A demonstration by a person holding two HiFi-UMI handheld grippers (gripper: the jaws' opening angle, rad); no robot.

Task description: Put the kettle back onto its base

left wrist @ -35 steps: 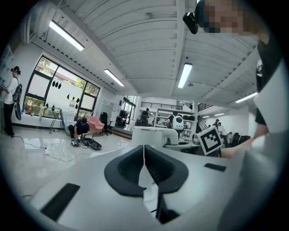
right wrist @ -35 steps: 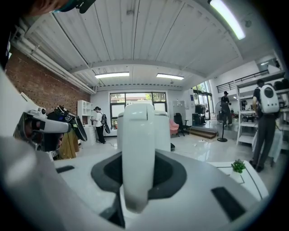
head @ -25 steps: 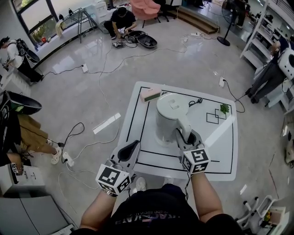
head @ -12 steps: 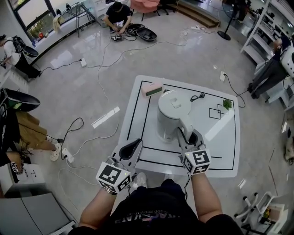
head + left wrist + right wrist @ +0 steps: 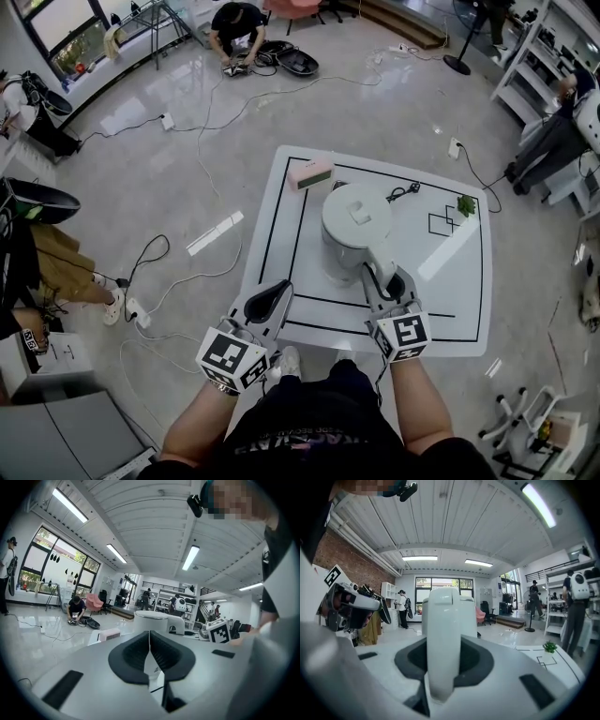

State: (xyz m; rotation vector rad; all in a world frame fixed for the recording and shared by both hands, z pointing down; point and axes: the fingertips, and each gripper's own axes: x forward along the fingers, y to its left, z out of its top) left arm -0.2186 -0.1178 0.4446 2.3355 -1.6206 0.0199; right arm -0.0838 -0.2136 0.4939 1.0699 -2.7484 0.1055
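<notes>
A white electric kettle (image 5: pixel 354 217) stands upright near the middle of the white table (image 5: pixel 281 234). My right gripper (image 5: pixel 382 281) is shut on the kettle's handle (image 5: pixel 443 634), which fills the gap between the pads in the right gripper view. Whether the kettle rests on its base I cannot tell: the base is hidden under it, and only a black cord (image 5: pixel 403 195) shows beyond it. My left gripper (image 5: pixel 272 295) hovers at the table's near left edge, jaws pressed together and empty. The left gripper view shows the kettle (image 5: pixel 152 622) beyond the left gripper (image 5: pixel 150 648).
A pink box (image 5: pixel 310 173) lies at the table's far left and a small green plant (image 5: pixel 466 204) at its far right. Black lines mark the tabletop. Cables run over the floor to the left. People work at the room's edges.
Neither gripper has moved and the kettle stays where it was. Only the head view has shifted a little.
</notes>
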